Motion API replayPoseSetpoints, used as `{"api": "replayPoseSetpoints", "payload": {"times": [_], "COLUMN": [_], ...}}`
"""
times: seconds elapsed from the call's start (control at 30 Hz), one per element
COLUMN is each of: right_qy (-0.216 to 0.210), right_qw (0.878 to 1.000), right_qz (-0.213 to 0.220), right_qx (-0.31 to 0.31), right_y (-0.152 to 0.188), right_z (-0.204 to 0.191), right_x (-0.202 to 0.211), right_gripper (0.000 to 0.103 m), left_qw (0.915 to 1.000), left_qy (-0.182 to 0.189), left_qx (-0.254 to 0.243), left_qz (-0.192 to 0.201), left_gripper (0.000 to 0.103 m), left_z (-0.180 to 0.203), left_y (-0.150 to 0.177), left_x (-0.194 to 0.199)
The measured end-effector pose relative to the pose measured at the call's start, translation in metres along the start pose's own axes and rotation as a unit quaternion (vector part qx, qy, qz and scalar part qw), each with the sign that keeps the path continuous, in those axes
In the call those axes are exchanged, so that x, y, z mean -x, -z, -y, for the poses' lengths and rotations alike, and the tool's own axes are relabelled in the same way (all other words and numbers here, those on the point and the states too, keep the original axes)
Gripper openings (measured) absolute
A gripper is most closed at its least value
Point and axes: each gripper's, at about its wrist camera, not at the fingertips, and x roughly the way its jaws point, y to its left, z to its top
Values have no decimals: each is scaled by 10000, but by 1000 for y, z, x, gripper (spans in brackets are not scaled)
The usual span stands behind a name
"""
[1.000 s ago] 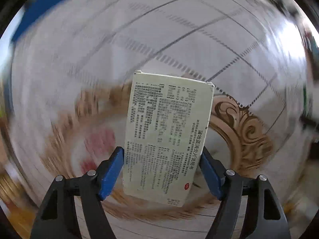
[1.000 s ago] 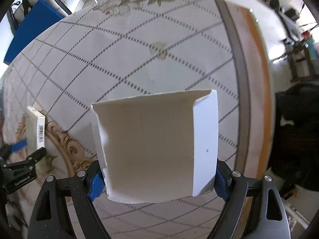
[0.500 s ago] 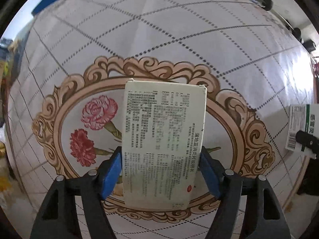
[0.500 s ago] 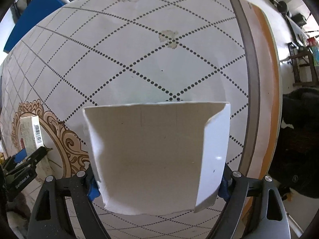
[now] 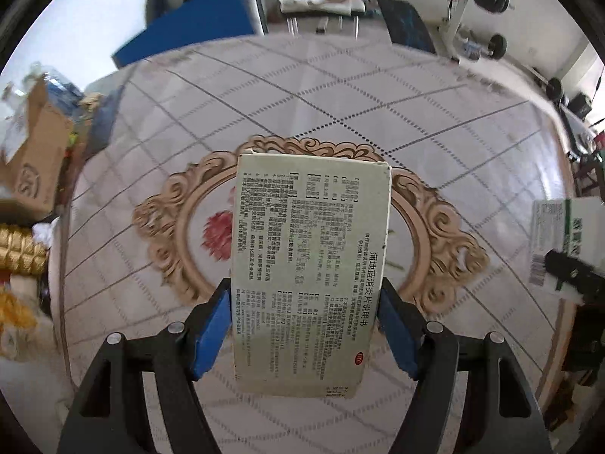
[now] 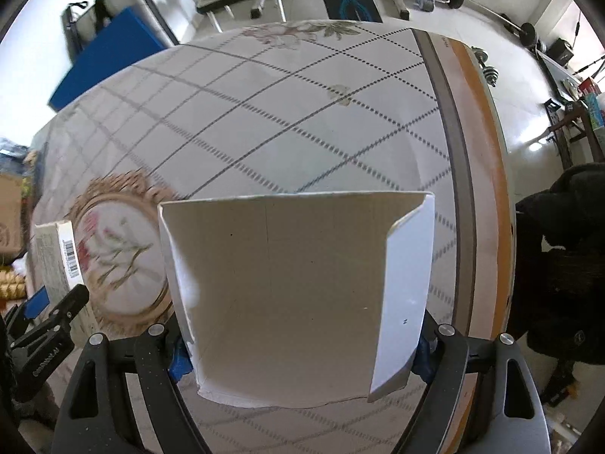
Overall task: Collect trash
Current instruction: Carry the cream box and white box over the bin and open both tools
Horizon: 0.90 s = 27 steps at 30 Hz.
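Observation:
My left gripper is shut on a pale green medicine box printed with small black text, held above the patterned table. My right gripper is shut on an opened white cardboard piece with one side flap folded up, also held above the table. The medicine box and the left gripper show at the left edge of the right wrist view. The white cardboard piece, with green print and a barcode on its outer side, shows at the right edge of the left wrist view.
The table has a white cloth with a dotted diamond grid and an ornate oval frame with red flowers. A brown cardboard box stands off the table's left side. A blue board, a bench and dumbbells lie beyond the far edge. A dark garment lies right.
Both grippers have risen and tilted up, so the room beyond the table has come into view. The grips on the medicine box and the cardboard piece are unchanged.

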Motion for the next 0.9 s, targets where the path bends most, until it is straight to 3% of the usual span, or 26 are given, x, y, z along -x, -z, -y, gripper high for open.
{"api": "replayPoseSetpoints", "payload": {"times": [0.17,0.37,0.43,0.57,0.67,0.73,0.9], "right_qy": [-203,-408,-442,-508,-591,-625,-611], "right_qw": [9995,9978,9975,9976,9964,9939,9865], "right_qz": [207,460,468,197,-266,-638,-1256], "right_qx": [151,239,305,437,537,640,852], "right_y": [51,158,208,291,353,395,462], "right_z": [-14,-30,-38,-46,-50,-53,-56], "right_x": [35,79,89,83,58,31,-53], "right_gripper": [86,87,86,86,86,87,86], "left_qw": [9988,9961,9952,9944,9932,9911,9771], "left_qy": [170,470,584,788,842,862,1080], "left_qx": [158,287,375,583,802,964,1451], "left_qz": [429,688,685,405,-7,-325,-1119], "left_gripper": [71,71,71,71,71,71,71], "left_z": [-42,-76,-85,-108,-123,-130,-141], "left_y": [53,144,181,262,319,355,427], "left_x": [51,91,101,98,73,52,-29]}}
